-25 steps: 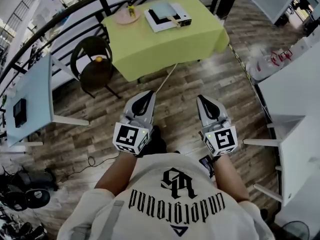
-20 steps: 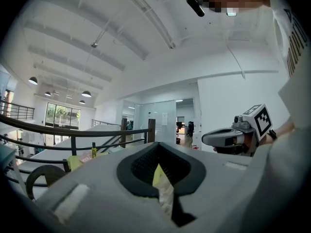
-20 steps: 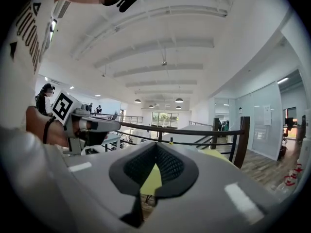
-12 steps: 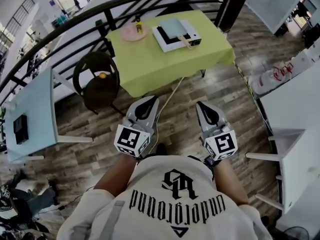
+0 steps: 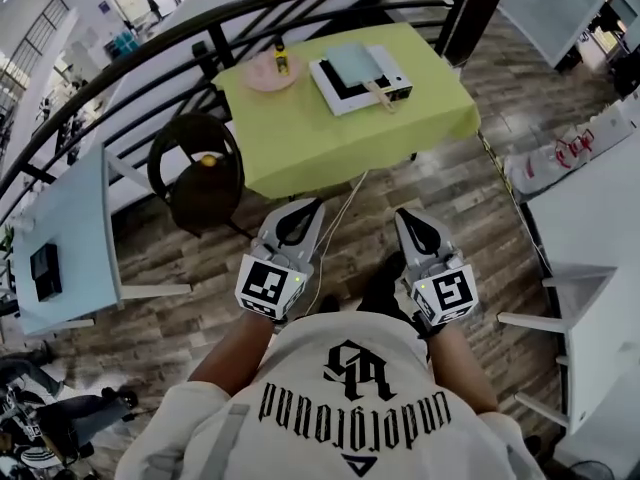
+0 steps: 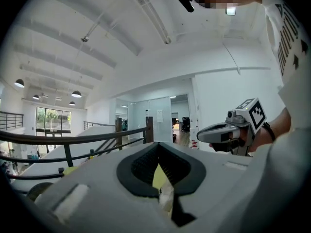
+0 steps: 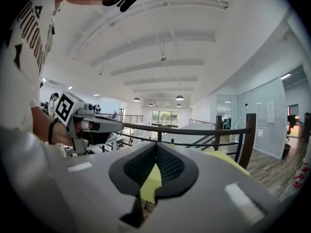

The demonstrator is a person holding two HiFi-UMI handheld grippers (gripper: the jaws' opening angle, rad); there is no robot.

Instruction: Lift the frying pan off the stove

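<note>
Approach step — nothing is gripped yet. The left gripper (image 5: pixel 298 214) and right gripper (image 5: pixel 412 224) both have their jaws pressed together and empty, held over the floor well short of the green table (image 5: pixel 330 138). The frying pan (image 5: pixel 352 63) sits on the stove (image 5: pixel 335 93) there. Next, I judge: close in, spread one gripper's jaws, and line them up with the pan's handle (image 5: pixel 378 90).

I hold both grippers out level ahead of my chest, side by side in the middle of the head view. My left gripper (image 5: pixel 298 215) has its jaws pressed together, and so does my right gripper (image 5: pixel 415 226). My left forearm (image 5: pixel 235 343) and right forearm (image 5: pixel 455 353) run back toward the lower frame.
</note>
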